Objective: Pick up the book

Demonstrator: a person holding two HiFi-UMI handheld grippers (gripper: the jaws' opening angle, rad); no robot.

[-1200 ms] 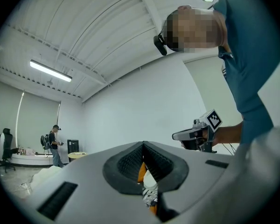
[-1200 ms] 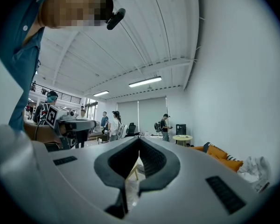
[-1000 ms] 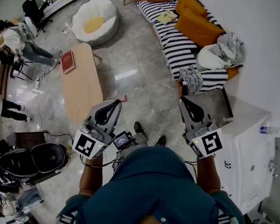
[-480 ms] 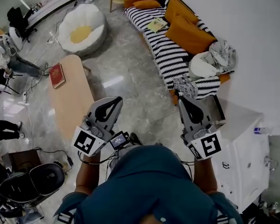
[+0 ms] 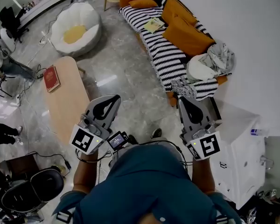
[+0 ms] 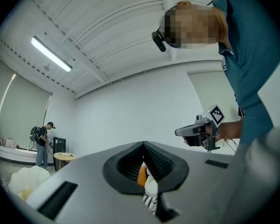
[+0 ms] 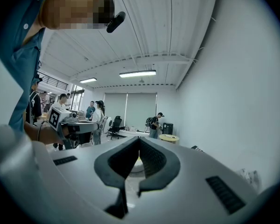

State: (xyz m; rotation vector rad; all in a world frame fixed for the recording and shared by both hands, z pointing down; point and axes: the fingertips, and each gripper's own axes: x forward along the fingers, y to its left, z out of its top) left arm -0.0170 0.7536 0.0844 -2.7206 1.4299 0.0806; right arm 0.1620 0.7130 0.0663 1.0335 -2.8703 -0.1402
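A red book (image 5: 52,78) lies at the far end of a long wooden coffee table (image 5: 67,106), ahead and to the left of both grippers. A second, pale yellow book (image 5: 154,24) rests on the striped sofa (image 5: 165,55). My left gripper (image 5: 115,97) (image 6: 143,143) is held level in the air, its jaws closed tip to tip with nothing between them. My right gripper (image 5: 182,100) (image 7: 139,139) is also level, shut and empty. Each gripper view shows the other gripper off to the side, and neither touches a book.
A white beanbag (image 5: 77,27) sits beyond the table. Orange cushions (image 5: 186,29) and crumpled cloth (image 5: 210,62) lie on the sofa. A white cabinet (image 5: 245,148) stands close on my right. People (image 5: 4,64) and a black chair (image 5: 32,195) are at the left.
The table, red book and sofa have slid left and down in the head view as the person walks forward. Both grippers travel along, still shut and empty.
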